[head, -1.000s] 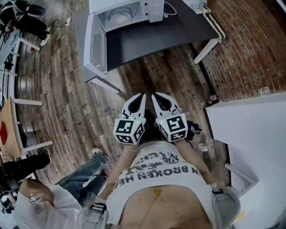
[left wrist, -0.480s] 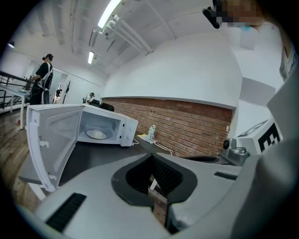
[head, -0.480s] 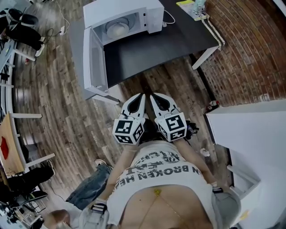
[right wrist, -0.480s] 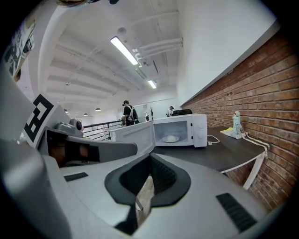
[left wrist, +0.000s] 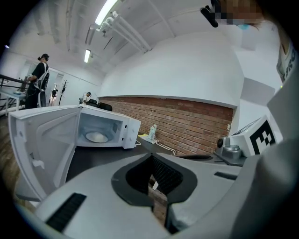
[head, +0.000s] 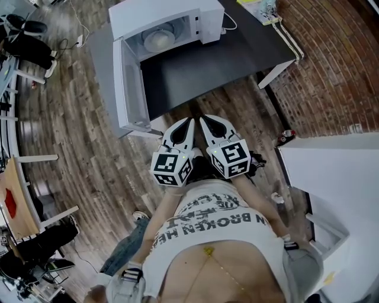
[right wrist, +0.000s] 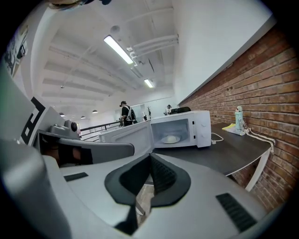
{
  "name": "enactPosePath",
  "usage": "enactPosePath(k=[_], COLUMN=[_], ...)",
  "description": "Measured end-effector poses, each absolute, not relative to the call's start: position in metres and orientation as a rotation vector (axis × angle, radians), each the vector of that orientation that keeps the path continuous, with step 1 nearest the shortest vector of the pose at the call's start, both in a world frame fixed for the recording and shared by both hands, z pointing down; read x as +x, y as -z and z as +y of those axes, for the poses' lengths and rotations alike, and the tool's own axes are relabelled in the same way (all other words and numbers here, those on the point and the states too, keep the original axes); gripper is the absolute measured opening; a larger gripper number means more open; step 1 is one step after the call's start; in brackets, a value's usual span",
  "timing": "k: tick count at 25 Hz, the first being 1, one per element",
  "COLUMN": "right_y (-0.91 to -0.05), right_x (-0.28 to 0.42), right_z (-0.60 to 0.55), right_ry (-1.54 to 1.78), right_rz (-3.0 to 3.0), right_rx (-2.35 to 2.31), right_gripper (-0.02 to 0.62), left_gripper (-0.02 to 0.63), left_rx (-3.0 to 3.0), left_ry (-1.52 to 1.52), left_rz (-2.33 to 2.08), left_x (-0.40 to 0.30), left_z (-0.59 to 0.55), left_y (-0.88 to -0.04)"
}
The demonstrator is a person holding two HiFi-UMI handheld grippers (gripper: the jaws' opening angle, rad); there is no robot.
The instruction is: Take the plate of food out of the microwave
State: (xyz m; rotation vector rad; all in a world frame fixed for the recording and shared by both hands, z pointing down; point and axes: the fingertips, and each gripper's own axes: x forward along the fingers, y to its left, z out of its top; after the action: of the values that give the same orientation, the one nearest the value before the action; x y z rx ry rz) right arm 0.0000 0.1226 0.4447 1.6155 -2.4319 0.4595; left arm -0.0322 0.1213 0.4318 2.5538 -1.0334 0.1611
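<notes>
A white microwave [head: 166, 18] stands at the far left of a dark table [head: 213, 56], its door [head: 133, 86] swung wide open to the left. Inside it lies a pale plate of food [head: 159, 40], also seen as the plate [left wrist: 97, 137] and the plate [right wrist: 171, 139] in the gripper views. My left gripper [head: 189, 122] and right gripper [head: 203, 120] are held side by side close to my chest, over the wooden floor short of the table's near edge. Both are shut with nothing between their jaws.
A cable and a small bottle [right wrist: 239, 117] with yellow papers sit at the table's far right by the brick wall [head: 337, 59]. A white counter [head: 331, 177] is at my right. Chairs and another person's leg [head: 127, 251] are at the left.
The view has shifted a little, so the microwave and table sit slightly lower and nearer. Both grippers stay shut together at my chest. The person at lower left has moved.
</notes>
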Motion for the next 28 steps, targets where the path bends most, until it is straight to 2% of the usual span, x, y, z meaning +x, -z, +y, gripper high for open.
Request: enactPosePath(k=[15, 28], right_y=[-0.452, -0.431], right_x=[-0.011, 0.04], right_z=[0.088, 0.018], right_ry=[-0.449, -0.374], right_rz=[-2.472, -2.593], right_rx=[1.502, 1.265], right_gripper=[0.008, 0.008], left_gripper=[0.006, 0.006], left_rx=[2.489, 2.398], left_ry=[-0.161, -0.11], left_rz=[-1.141, -1.356], left_x=[-0.042, 0.011], left_z=[0.095, 0.031], left_y=[-0.441, -0.422])
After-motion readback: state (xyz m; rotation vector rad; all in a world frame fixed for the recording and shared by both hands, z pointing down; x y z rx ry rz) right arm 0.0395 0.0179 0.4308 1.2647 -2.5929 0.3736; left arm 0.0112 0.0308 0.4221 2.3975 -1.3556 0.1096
